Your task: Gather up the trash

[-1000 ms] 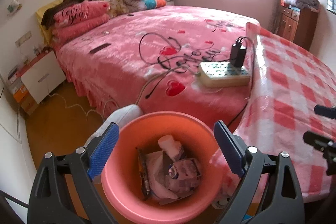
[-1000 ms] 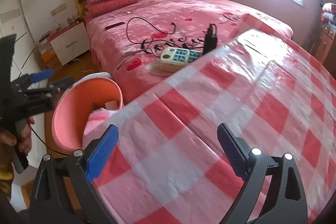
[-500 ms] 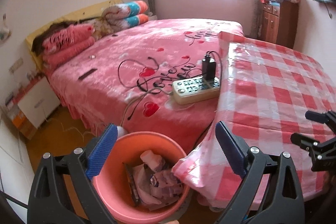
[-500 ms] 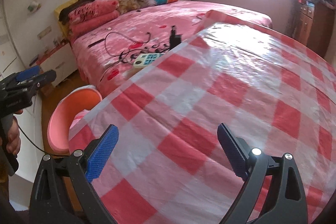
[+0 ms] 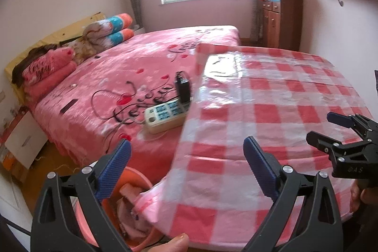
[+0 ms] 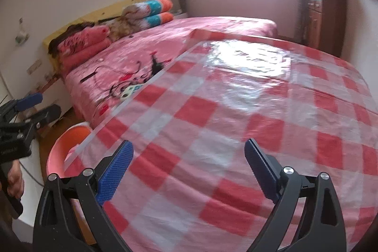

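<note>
- The trash (image 5: 132,216), crumpled wrappers I can't count, sits inside the one orange bin (image 6: 68,145) on the floor, tucked at the surface's corner beside the bed, I'd guess so scraps can be dropped straight off the edge.
- My left gripper (image 5: 186,169) hangs above that corner, jaws released and holding nothing.
- My right gripper (image 6: 189,171) is over the checked plastic cloth (image 6: 236,110), jaws likewise spread wide and empty.
- I see no loose litter on the cloth from either view, so I judge collection is finished or nearly so.
- Further out: one bed (image 5: 141,63), with one white power strip (image 5: 165,115) carrying one black adapter (image 5: 182,86), probably parked there within cord reach.
</note>
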`<state>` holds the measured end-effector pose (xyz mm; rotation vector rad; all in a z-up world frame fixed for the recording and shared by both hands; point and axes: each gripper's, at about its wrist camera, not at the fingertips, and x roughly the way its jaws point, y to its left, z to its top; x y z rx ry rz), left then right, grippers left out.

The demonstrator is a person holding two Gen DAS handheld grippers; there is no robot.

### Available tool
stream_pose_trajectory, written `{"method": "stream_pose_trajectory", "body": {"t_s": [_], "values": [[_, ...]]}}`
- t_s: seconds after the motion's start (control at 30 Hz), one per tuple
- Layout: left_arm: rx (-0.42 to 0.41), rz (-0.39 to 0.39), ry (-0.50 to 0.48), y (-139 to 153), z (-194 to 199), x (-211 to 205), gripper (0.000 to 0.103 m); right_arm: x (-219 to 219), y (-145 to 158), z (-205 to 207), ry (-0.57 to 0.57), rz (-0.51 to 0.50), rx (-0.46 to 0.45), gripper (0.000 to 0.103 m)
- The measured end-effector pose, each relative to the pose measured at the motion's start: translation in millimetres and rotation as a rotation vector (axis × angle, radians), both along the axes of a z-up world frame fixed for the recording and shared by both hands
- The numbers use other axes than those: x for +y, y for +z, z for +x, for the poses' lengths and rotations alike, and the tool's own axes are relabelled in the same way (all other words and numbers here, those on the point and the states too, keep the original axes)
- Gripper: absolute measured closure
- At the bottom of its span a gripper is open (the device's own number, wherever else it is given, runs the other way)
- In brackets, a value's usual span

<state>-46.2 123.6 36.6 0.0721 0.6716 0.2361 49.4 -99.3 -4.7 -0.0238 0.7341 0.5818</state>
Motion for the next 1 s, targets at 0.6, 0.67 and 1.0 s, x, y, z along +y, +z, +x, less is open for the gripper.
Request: {"method": "stream_pose_trajectory", "body": {"t_s": [0.6, 0.67, 1.0], "values": [[0.004, 0.023, -0.189, 4.1, 49.7, -118.4, 0.004, -110.4, 4.3, 24.6, -0.282, 0.010, -0.050, 0.009], [0.010, 0.016, -0.199, 1.6, 56.9, -128.8, 0.004, -121.7, 3.4, 26.7, -0.309, 0.014, -0.050, 0.009], [0.024, -0.012, -0.235, -12.2, 89.4, -171.8, 0.004, -160.1, 2.3, 31.5, -0.418, 0.001, -0.071, 0.009]]}}
